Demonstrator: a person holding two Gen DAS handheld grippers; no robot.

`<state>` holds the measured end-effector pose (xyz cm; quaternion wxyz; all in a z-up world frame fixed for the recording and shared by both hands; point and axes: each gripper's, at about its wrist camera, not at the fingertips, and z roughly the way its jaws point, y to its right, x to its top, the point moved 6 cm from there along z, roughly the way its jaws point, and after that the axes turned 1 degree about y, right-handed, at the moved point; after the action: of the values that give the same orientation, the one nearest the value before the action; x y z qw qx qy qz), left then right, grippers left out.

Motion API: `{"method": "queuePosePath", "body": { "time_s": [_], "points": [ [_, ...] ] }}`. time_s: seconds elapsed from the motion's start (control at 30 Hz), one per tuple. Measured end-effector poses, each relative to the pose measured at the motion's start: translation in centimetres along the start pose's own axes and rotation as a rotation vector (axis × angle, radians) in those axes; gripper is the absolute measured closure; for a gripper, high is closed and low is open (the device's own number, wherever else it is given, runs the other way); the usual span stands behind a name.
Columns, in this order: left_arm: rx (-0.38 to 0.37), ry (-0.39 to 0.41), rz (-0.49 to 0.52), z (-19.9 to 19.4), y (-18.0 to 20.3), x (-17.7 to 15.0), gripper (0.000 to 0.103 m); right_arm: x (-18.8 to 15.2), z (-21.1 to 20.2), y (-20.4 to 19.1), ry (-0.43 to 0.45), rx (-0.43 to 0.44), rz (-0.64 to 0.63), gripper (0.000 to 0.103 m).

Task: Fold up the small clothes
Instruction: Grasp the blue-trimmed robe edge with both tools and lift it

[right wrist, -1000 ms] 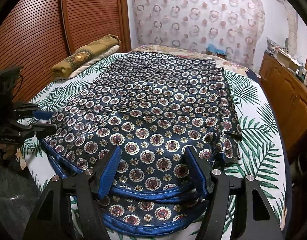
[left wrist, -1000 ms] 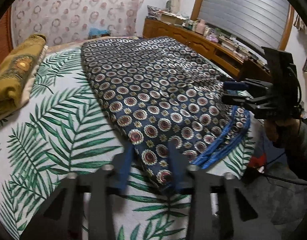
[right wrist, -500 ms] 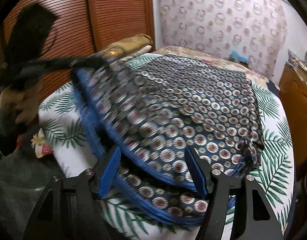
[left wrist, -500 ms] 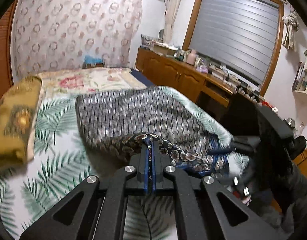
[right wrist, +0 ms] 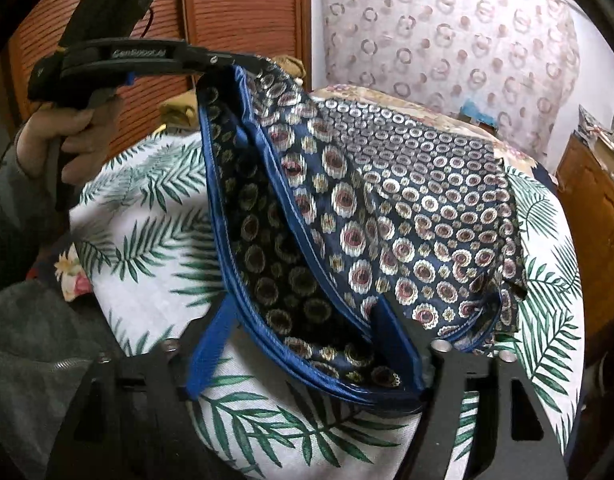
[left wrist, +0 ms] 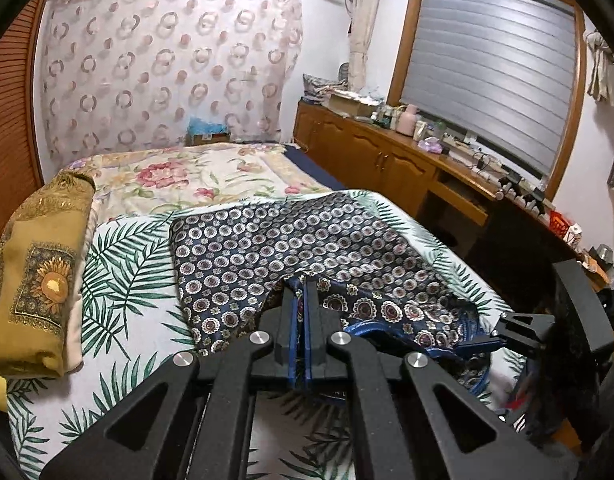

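A navy garment (left wrist: 267, 252) with circle medallions and blue trim lies on the palm-leaf bedsheet (left wrist: 123, 264). My left gripper (left wrist: 301, 292) is shut on the garment's near corner and holds it lifted above the bed; in the right wrist view it (right wrist: 227, 62) pulls the trimmed edge (right wrist: 243, 184) up at the upper left. My right gripper (right wrist: 303, 312) is open, its fingers either side of the garment's (right wrist: 427, 200) blue-trimmed hem, low over the bed's near edge. It also shows in the left wrist view (left wrist: 503, 332) at the right.
A folded yellow sunflower cloth (left wrist: 39, 276) lies at the bed's left side. A floral sheet (left wrist: 187, 176) covers the far bed. A wooden cabinet (left wrist: 387, 156) with clutter runs along the right wall. A wooden slatted door (right wrist: 235, 8) stands on the left.
My left gripper closed on the garment's corner and lifted it up and back, folding the near edge over. My right gripper stayed open at the hem.
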<state>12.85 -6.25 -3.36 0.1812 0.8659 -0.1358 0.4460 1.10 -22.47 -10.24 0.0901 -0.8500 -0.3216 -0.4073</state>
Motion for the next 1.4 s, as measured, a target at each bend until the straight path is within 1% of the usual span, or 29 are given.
{"method": "queuePosePath", "body": {
  "time_s": [0.13,0.27,0.37,0.4,0.43,0.47,0.5,0.53,0.57,0.6,0.67,0.77,0.83,0.9,1.0,1.17,1.3,1.4],
  "points": [
    [0.012,-0.026,-0.013,0.9,-0.7,-0.6,0.100,-0.6,1.1,0.1,-0.041,-0.024,-0.016,0.024],
    [0.017,-0.036,-0.025,1.3,-1.3,-1.0,0.100,-0.8,1.7,0.3,-0.052,-0.023,-0.016,0.024],
    [0.020,-0.038,-0.023,1.3,-1.5,-1.1,0.100,-0.9,2.1,0.9,-0.066,-0.064,-0.020,0.025],
    [0.021,-0.038,-0.023,1.3,-1.5,-1.2,0.100,-0.8,2.1,1.0,-0.060,-0.057,-0.015,0.031],
    [0.021,-0.038,-0.023,1.3,-1.6,-1.2,0.100,-0.8,2.1,1.2,-0.054,-0.050,-0.012,0.034],
    [0.020,-0.039,-0.025,1.3,-1.6,-1.1,0.100,-0.6,2.1,1.4,-0.046,-0.057,-0.015,0.045],
    [0.019,-0.039,-0.029,1.2,-1.8,-1.0,0.100,-0.6,2.1,1.7,-0.040,-0.063,-0.019,0.063],
    [0.017,-0.038,-0.031,1.1,-1.9,-0.9,0.100,-0.5,2.1,1.9,-0.038,-0.075,-0.025,0.072],
    [0.009,-0.036,-0.034,1.0,-1.9,-0.8,0.100,-0.4,2.1,2.2,-0.040,-0.093,-0.031,0.086],
    [0.003,-0.034,-0.034,0.9,-2.0,-0.7,0.100,-0.3,2.2,2.5,-0.042,-0.100,-0.033,0.093],
    [0.011,-0.029,-0.028,0.9,-2.1,-0.4,0.100,0.3,1.9,3.1,-0.023,-0.093,-0.042,0.097],
    [0.027,-0.017,-0.018,0.9,-2.4,0.4,0.100,2.4,0.7,4.5,0.034,-0.110,-0.043,0.098],
    [0.031,-0.008,-0.022,1.0,-2.9,1.2,0.100,4.5,-0.1,5.5,0.076,-0.123,-0.044,0.098],
    [0.041,-0.001,-0.022,1.2,-3.5,2.1,0.100,6.6,-0.3,6.5,0.106,-0.140,-0.053,0.098],
    [0.081,0.008,-0.010,2.1,-4.6,3.9,0.100,9.7,0.3,7.9,0.139,-0.156,-0.063,0.098],
    [0.119,0.001,-0.025,3.9,-7.0,5.5,0.100,14.2,2.8,10.2,0.167,-0.148,-0.059,0.098],
    [0.138,-0.023,-0.049,5.8,-9.0,5.7,0.100,15.8,5.9,11.8,0.158,-0.127,-0.059,0.098],
    [0.130,-0.047,-0.078,7.0,-10.1,5.6,0.100,16.1,8.3,13.1,0.135,-0.110,-0.046,0.098]
  ]
}}
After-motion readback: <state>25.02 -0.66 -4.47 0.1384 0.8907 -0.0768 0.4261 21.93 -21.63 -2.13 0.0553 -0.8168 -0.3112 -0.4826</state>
